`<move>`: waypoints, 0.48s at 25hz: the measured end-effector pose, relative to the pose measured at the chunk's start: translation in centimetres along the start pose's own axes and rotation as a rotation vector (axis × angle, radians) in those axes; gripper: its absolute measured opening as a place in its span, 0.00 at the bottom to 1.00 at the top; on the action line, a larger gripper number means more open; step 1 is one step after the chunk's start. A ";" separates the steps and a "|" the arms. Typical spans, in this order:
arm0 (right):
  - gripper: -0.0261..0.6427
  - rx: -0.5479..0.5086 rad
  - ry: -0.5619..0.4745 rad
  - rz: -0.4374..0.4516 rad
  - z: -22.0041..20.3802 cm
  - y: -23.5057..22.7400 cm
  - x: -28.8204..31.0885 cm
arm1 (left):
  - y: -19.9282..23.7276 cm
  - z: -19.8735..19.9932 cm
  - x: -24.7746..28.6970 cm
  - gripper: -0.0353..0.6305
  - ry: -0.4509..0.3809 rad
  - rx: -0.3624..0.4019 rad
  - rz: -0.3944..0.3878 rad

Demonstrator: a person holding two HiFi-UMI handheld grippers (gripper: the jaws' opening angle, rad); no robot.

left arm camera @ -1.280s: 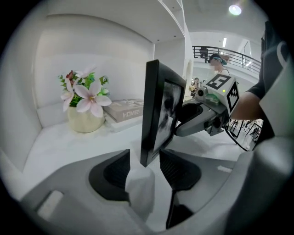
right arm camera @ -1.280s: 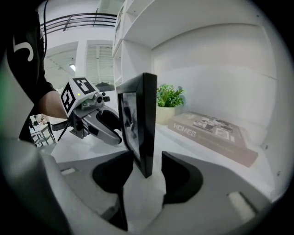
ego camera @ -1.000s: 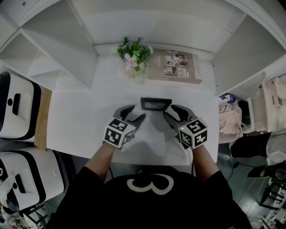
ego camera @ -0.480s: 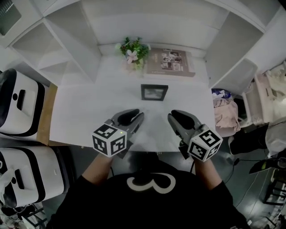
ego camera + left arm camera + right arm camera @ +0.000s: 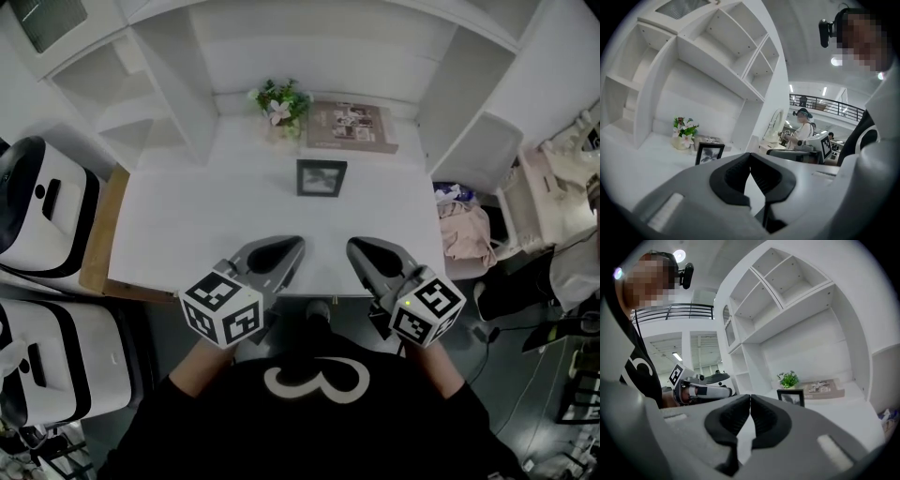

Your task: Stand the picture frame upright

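A small black picture frame [image 5: 321, 177] stands upright on the white desk [image 5: 187, 225], its picture facing me; it also shows as the black frame [image 5: 708, 153] in the left gripper view and the frame [image 5: 791, 397] in the right gripper view. My left gripper [image 5: 296, 246] is shut and empty at the desk's near edge, well short of the frame. My right gripper [image 5: 352, 247] is shut and empty beside it, to the right. Both sets of jaws meet tip to tip with nothing between them.
A potted plant with a pink flower [image 5: 279, 103] and a flat brown book [image 5: 352, 127] sit at the back of the desk under white shelves [image 5: 169, 56]. White and black machines [image 5: 37, 202] stand at left. Cloth and clutter [image 5: 461, 230] lie at right.
Both grippers drew back from the frame toward the desk's near edge and their jaws shut. The frame stays standing alone on the desk.
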State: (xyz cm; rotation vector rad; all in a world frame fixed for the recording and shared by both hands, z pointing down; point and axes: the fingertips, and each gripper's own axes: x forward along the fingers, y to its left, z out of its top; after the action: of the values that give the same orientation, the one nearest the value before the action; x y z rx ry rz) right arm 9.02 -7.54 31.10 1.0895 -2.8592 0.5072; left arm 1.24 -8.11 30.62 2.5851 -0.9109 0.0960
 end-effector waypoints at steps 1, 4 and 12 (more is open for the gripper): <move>0.04 0.005 -0.005 -0.001 -0.1 0.3 -0.4 | -0.5 0.0 -0.3 0.07 -0.001 0.013 -0.002; 0.04 0.026 -0.022 0.005 -0.1 1.1 -1.3 | -1.7 -0.1 -0.9 0.07 -0.005 0.046 -0.009; 0.04 -0.005 -0.010 -0.009 -0.6 2.6 -2.6 | -3.6 -0.3 -2.2 0.07 -0.004 0.085 -0.013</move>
State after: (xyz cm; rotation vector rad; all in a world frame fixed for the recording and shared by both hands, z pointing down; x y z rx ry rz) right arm 9.23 -3.89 30.57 1.1064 -2.8614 0.4955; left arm 1.75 -4.19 29.28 2.6703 -0.9103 0.1285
